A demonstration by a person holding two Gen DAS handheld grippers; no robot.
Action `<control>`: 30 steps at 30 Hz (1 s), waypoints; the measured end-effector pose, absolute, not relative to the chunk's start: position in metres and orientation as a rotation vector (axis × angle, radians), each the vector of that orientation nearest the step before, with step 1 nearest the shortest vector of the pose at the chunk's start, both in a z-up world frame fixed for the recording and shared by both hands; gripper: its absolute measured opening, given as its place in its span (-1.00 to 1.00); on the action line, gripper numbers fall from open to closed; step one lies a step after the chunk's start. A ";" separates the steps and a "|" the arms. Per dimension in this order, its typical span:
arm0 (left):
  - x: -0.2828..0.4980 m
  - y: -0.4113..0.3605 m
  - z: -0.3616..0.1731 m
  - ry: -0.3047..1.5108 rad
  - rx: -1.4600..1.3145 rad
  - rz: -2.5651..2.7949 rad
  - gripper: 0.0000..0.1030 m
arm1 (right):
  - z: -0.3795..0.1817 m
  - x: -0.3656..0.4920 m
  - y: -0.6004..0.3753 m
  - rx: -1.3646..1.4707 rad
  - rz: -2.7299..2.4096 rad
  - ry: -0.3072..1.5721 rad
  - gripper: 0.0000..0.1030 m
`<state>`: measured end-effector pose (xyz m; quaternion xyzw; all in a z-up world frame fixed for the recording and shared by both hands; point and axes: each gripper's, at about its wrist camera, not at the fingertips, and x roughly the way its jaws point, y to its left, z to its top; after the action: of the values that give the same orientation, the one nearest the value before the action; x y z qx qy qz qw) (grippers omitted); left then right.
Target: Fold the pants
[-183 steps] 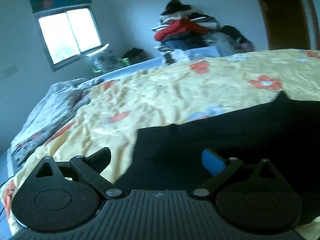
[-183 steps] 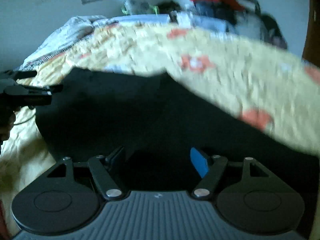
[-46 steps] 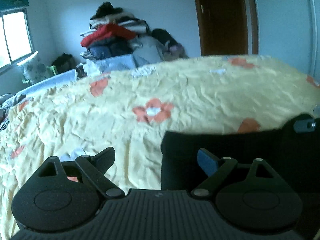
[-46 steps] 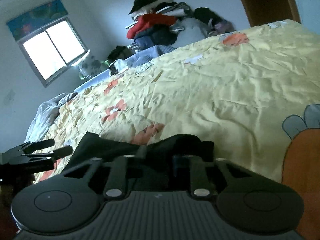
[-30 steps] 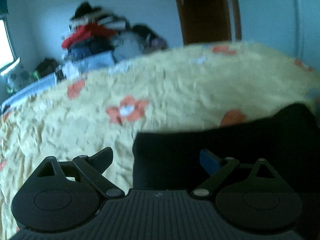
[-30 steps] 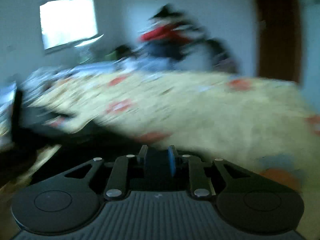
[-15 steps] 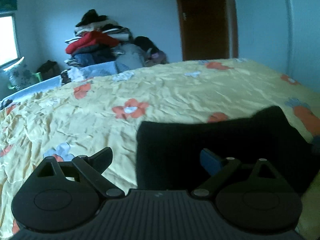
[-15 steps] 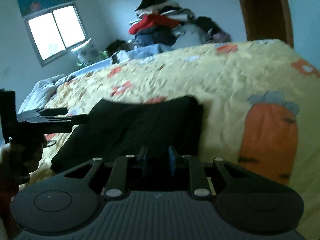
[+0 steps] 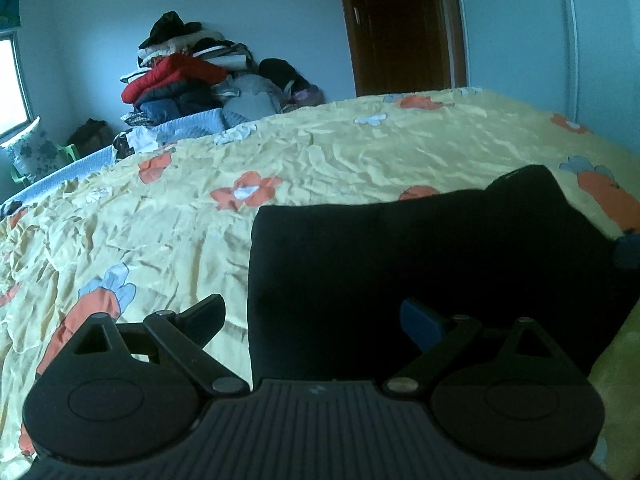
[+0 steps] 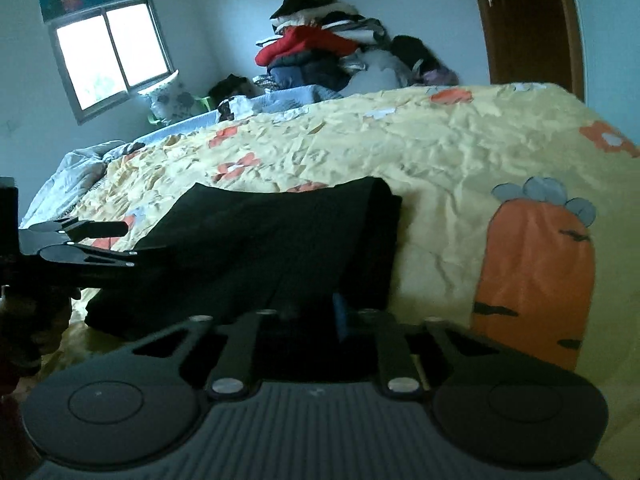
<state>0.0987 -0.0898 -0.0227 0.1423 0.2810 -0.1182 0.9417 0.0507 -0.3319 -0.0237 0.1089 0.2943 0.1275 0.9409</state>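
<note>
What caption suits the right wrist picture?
Right gripper closed at the near edge of folded black pants on a yellow floral bedsheet, left gripper open alongside.

Left gripper (image 9: 316, 318) jaws wide apart; right gripper (image 10: 314, 312) just closed.

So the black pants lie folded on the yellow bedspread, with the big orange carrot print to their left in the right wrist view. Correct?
Not quite. In the right wrist view the carrot print is to the right of the black pants, which do lie folded on the yellow bedspread.
</note>
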 end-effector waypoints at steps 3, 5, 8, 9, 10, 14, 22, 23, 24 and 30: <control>0.099 -0.089 -0.026 0.587 0.292 -0.241 0.87 | -0.016 0.042 -0.329 0.113 0.191 0.598 -0.97; 0.099 -0.088 -0.029 0.595 0.305 -0.241 0.88 | -0.014 0.040 -0.327 0.017 0.128 0.625 -0.96; 0.096 -0.088 -0.024 0.572 0.310 -0.255 0.86 | -0.005 0.041 -0.332 0.040 0.098 0.587 -0.96; 0.096 -0.089 -0.022 0.560 0.312 -0.264 0.87 | 0.001 0.043 -0.331 0.047 0.117 0.559 -0.95; 0.096 -0.091 -0.020 0.552 0.315 -0.275 0.87 | 0.006 0.047 -0.326 0.051 0.160 0.538 -0.95; 0.096 -0.097 -0.018 0.555 0.324 -0.316 0.86 | 0.000 0.080 -0.290 -0.052 0.316 0.603 -0.92; 0.112 -0.103 -0.008 0.534 0.348 -0.473 0.87 | 0.011 0.105 -0.294 -0.053 0.242 0.548 -0.89; 0.122 -0.106 -0.006 0.550 0.330 -0.510 0.87 | 0.013 0.115 -0.296 -0.026 0.274 0.543 -0.89; 0.133 -0.109 -0.005 0.568 0.309 -0.536 0.87 | 0.013 0.126 -0.294 -0.017 0.300 0.545 -0.89; 0.205 -0.114 -0.030 0.773 0.213 -0.476 0.90 | -0.023 0.186 -0.292 -0.053 0.220 0.649 -0.91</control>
<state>0.2052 -0.1137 -0.0301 0.1028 0.3728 -0.2295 0.8932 0.1863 -0.2920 -0.0225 -0.0258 0.3180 0.1077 0.9416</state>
